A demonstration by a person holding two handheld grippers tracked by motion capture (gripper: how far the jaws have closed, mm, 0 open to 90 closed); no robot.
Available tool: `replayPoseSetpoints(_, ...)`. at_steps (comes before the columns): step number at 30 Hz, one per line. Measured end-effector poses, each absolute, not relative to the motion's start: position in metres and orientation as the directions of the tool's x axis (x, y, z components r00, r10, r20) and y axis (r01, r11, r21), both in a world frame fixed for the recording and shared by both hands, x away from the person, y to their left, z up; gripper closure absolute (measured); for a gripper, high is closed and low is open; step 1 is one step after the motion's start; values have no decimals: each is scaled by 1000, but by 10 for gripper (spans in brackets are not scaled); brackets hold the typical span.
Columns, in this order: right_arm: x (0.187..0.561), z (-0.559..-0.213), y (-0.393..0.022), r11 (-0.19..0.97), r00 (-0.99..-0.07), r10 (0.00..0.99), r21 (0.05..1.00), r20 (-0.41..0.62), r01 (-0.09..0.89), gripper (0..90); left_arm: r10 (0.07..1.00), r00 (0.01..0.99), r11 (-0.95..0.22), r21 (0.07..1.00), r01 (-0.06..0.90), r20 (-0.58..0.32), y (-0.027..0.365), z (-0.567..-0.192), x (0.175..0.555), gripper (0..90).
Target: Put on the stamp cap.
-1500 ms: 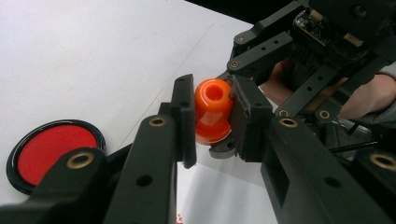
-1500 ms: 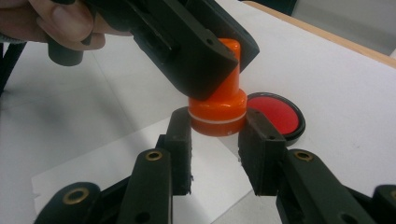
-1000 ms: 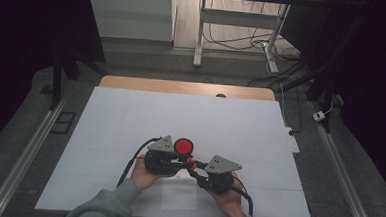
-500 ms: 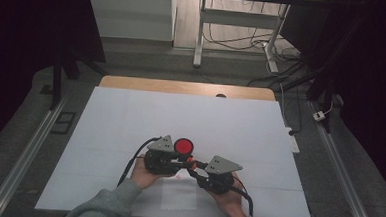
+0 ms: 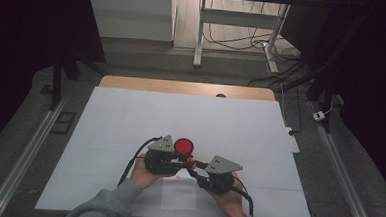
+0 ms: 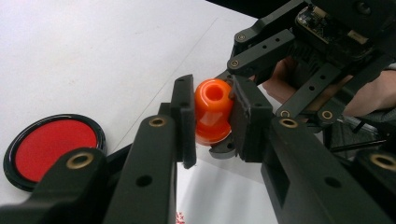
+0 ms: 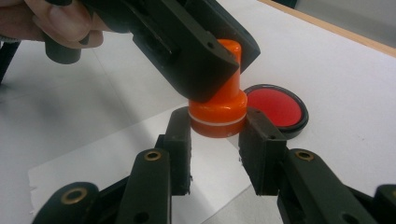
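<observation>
An orange stamp (image 6: 213, 109) hangs just above the table between both grippers. My left gripper (image 6: 212, 119) is shut on its narrow upper handle, one pad pressed to each side. My right gripper (image 7: 217, 135) is shut on the stamp's wide base (image 7: 218, 116), coming in from the near right. In the high view the two grippers meet at the stamp (image 5: 190, 162), left gripper (image 5: 186, 160) and right gripper (image 5: 193, 167) tip to tip. A round red ink pad (image 5: 183, 146) with a black rim lies on the table just beyond the stamp, also seen as the ink pad (image 7: 275, 107).
A white sheet of paper (image 5: 179, 195) lies under the hands near the front edge. The white table cover (image 5: 230, 125) stretches wide to the wooden far edge (image 5: 182, 87). Metal rails (image 5: 23, 159) run along both sides. Desk legs and cables sit beyond.
</observation>
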State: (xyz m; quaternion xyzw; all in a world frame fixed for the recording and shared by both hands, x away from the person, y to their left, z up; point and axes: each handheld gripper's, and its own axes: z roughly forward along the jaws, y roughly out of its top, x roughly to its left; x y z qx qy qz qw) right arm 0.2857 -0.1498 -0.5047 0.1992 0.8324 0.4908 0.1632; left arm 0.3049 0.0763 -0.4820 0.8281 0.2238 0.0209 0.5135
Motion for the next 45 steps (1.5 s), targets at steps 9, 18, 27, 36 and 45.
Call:
replayPoseSetpoints(9, 286, -504, -150, 436, -865, 495, 884, -79, 169, 631, 390, 900, -366, 864, 345, -194, 76, -482, 305, 720)
replayPoseSetpoints(18, 287, -506, -151, 430, -866, 496, 885, -67, 177, 556, 397, 897, -355, 869, 346, -195, 79, -480, 305, 720)
replayPoseSetpoints(27, 290, -508, -163, 434, -853, 520, 876, -52, 211, 519, 403, 893, -348, 869, 351, -199, 82, -478, 305, 720)
replayPoseSetpoints(36, 290, -508, -189, 424, -824, 565, 874, -51, 237, 462, 417, 887, -346, 868, 356, -198, 89, -475, 306, 721)
replayPoseSetpoints(45, 289, -506, -235, 403, -773, 632, 875, -54, 268, 424, 452, 871, -337, 867, 367, -193, 100, -469, 308, 720)
